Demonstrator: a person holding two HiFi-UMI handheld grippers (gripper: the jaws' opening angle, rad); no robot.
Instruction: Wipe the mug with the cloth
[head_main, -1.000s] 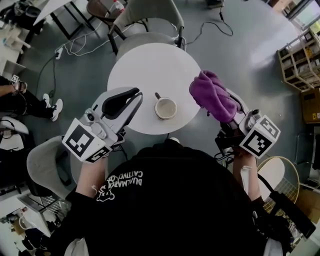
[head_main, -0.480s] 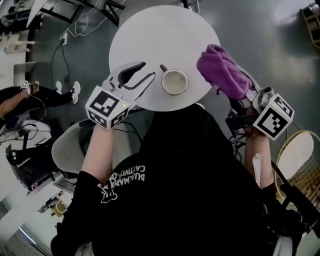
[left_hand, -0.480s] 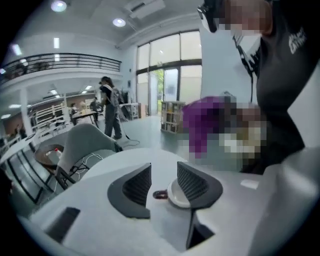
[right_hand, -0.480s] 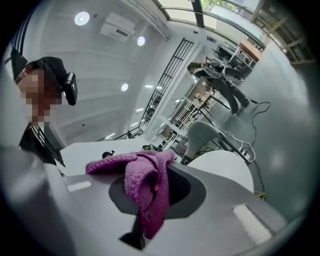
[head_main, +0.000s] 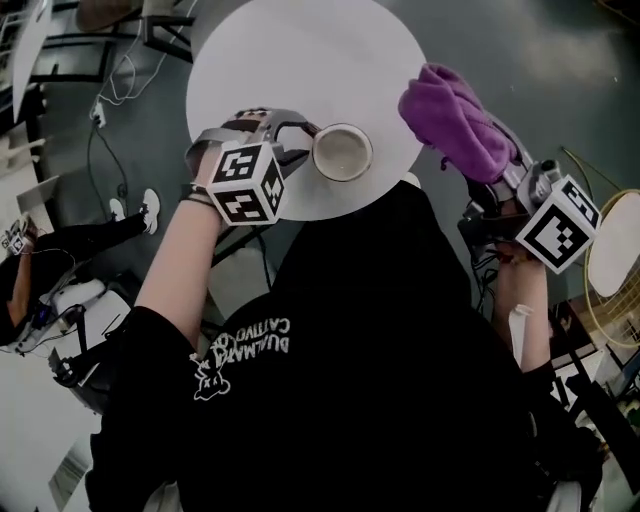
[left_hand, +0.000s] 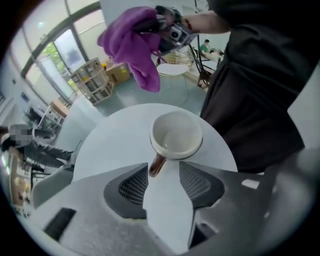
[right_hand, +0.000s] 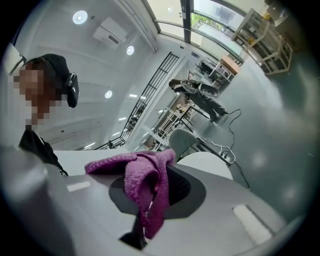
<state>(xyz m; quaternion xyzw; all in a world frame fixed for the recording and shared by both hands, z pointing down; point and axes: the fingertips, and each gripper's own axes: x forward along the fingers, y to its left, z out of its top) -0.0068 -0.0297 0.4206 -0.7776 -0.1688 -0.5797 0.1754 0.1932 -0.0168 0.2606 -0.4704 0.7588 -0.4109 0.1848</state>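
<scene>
A cream mug (head_main: 342, 152) stands upright near the front edge of the round white table (head_main: 300, 50). Its brown handle (left_hand: 156, 164) points at my left gripper (head_main: 298, 140). That gripper (left_hand: 164, 168) points steeply down, and its jaws have just been opening. The handle's end lies between the pads, nearer the left pad, and neither pad presses on it. My right gripper (head_main: 500, 170) hangs off the table's right edge, shut on a purple cloth (head_main: 455, 125). The cloth (right_hand: 147, 185) bunches between the jaws and hides the fingertips.
My dark torso (head_main: 380, 330) is close against the table's front edge. A seated person (head_main: 60, 250) and floor cables (head_main: 105, 110) are at the left. A round wire frame (head_main: 615, 255) stands at the right. Shelves (left_hand: 90, 80) stand beyond the table.
My left gripper has dropped to the table, tipped downward and opened its jaws around the mug's handle. My right gripper has sunk a little with the cloth.
</scene>
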